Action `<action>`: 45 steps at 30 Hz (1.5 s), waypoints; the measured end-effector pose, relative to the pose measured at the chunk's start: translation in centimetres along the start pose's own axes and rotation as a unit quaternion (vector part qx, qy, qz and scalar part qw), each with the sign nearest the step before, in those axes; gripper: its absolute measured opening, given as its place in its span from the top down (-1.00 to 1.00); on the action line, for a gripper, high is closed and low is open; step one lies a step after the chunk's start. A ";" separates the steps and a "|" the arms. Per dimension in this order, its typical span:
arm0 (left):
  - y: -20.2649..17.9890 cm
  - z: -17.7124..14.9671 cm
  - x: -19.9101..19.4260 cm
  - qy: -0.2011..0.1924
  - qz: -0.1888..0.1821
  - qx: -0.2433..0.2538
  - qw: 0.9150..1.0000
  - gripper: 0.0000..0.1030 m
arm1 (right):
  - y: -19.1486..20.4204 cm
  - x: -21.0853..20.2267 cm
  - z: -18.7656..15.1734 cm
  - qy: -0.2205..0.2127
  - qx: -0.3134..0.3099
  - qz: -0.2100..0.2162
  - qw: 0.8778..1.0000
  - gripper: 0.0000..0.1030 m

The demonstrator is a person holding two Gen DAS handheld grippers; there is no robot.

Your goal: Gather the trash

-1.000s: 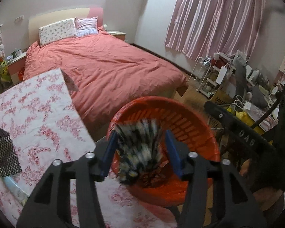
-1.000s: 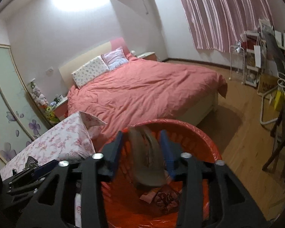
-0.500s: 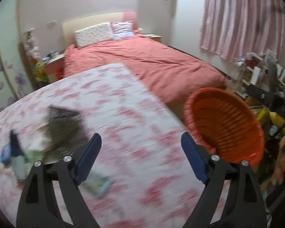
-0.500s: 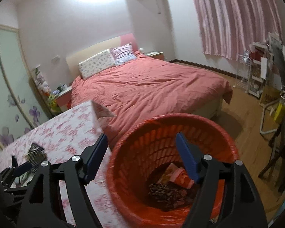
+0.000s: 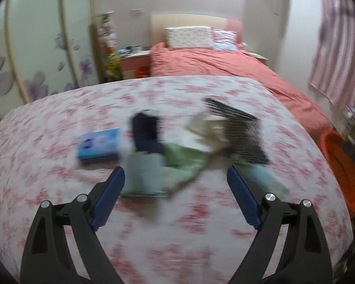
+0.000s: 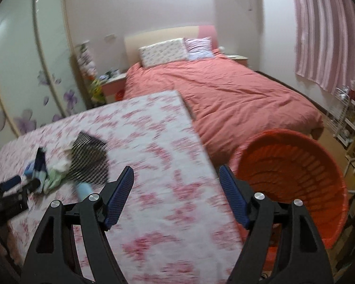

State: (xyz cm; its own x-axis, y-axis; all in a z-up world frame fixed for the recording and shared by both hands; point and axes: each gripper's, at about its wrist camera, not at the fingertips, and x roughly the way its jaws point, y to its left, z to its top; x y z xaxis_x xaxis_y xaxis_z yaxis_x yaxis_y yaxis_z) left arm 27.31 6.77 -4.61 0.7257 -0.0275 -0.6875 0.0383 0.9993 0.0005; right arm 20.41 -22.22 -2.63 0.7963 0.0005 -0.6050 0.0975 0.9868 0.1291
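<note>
A heap of trash lies on the floral tablecloth (image 5: 177, 232): a black mesh piece (image 5: 241, 130), crumpled white paper (image 5: 208, 127), a green cloth (image 5: 184, 163), a dark navy item (image 5: 145, 132) and a blue box (image 5: 98, 145). My left gripper (image 5: 175, 176) is open and empty, just short of the green cloth. My right gripper (image 6: 176, 174) is open and empty over the table's right edge, beside the orange basket (image 6: 295, 170). In the right wrist view the heap (image 6: 87, 163) lies far left, with the left gripper (image 6: 22, 183) next to it.
The orange basket (image 5: 340, 165) stands on the floor off the table's right side. A bed with a red cover (image 6: 236, 94) lies behind the table (image 6: 165, 142). Sliding wardrobe doors (image 6: 23, 71) are on the left, a pink curtain (image 6: 331, 35) and a cluttered rack on the right.
Both grippers opened and dropped what they held into the orange basket. Both then swung left, the left one over to the heap on the table, the right one to the table's edge.
</note>
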 end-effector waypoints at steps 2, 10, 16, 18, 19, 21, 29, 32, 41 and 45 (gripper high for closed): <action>1.6 0.2 0.5 0.000 0.011 -0.019 1.000 -0.62 | 1.1 0.4 -0.2 0.008 -0.012 0.008 1.000 -0.44; 4.1 1.1 4.2 0.043 -0.010 -0.063 0.997 -0.27 | 4.9 2.2 -0.7 0.030 -0.041 0.024 0.998 -0.44; 3.5 1.9 6.3 0.058 -0.012 -0.063 0.996 0.13 | 5.7 3.3 -0.6 0.041 -0.038 0.028 0.998 -0.44; 3.9 1.8 6.4 0.055 -0.010 -0.064 0.996 0.24 | 5.9 3.6 -0.5 0.044 -0.035 0.030 0.998 -0.44; 4.0 1.7 6.2 0.054 -0.008 -0.062 0.997 0.35 | 6.0 3.7 -0.5 0.044 -0.034 0.031 0.998 -0.44; 4.2 1.4 5.7 0.053 -0.011 -0.057 0.997 0.34 | 6.4 4.1 -0.4 0.046 -0.033 0.034 0.998 -0.44; 4.6 -0.2 4.4 0.056 0.007 -0.022 0.998 0.32 | 9.6 6.2 0.9 0.047 -0.021 0.055 0.997 -0.43; 5.0 -0.5 4.4 0.061 0.011 -0.028 0.998 0.21 | 11.0 7.8 1.6 0.057 -0.015 0.055 0.997 -0.43; 5.2 -0.6 4.7 0.067 0.007 -0.036 0.997 0.17 | 13.3 10.9 0.8 0.116 -0.044 0.080 0.989 0.94; 5.3 -0.7 4.5 0.066 0.005 -0.036 0.997 0.17 | 11.9 9.7 0.6 0.104 -0.028 0.083 0.991 0.96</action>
State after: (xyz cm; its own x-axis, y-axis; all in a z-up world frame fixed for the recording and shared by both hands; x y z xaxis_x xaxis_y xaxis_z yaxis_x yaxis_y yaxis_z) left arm 30.34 11.95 -8.21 0.6284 -0.0183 -0.7777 -0.0220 0.9989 -0.0413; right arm 29.64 -10.54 -6.53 0.6579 0.1910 -0.7285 -0.0628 0.9779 0.1997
